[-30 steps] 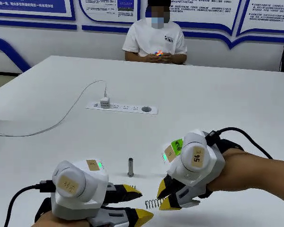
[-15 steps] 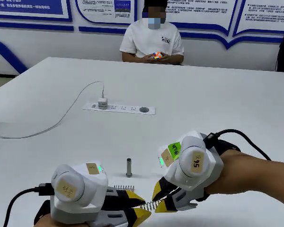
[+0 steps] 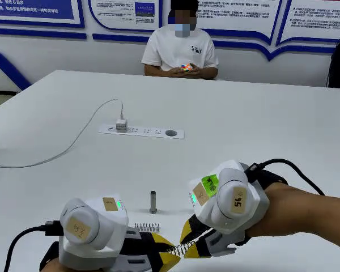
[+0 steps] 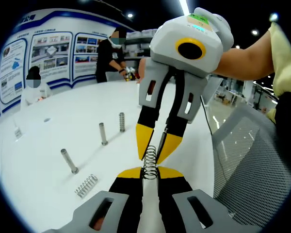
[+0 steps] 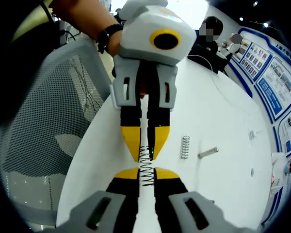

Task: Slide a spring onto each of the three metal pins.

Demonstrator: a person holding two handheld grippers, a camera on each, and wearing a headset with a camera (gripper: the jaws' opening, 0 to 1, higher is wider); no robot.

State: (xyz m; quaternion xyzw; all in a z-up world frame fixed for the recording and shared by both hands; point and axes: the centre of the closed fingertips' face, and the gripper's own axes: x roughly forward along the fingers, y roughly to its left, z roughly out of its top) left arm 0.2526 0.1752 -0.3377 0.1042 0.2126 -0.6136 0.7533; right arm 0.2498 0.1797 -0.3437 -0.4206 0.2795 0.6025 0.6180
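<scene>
The left gripper [image 4: 143, 174] and the right gripper [image 4: 156, 144] meet nose to nose just above the white table [image 4: 48, 116]. They share one spring [image 4: 149, 162], which spans the short gap between their yellow tips. In the left gripper view, that gripper's jaws are drawn in close on the near end of the spring. The right gripper's jaws come in from ahead and pinch the far end. The right gripper view shows the same hold from the other side, with the coil running straight out from its own narrowed jaws into the left gripper's tips. A loose spring [image 4: 86, 185] lies flat on the table to the left of the left gripper's jaws, clear of them. Further left and ahead of those jaws, three metal pins stand upright in a row: the nearest pin [image 4: 68, 160], the middle pin [image 4: 103, 133] and the farthest pin [image 4: 121, 122]. All three are well apart from both pairs of jaws and from the spring they hold.
</scene>
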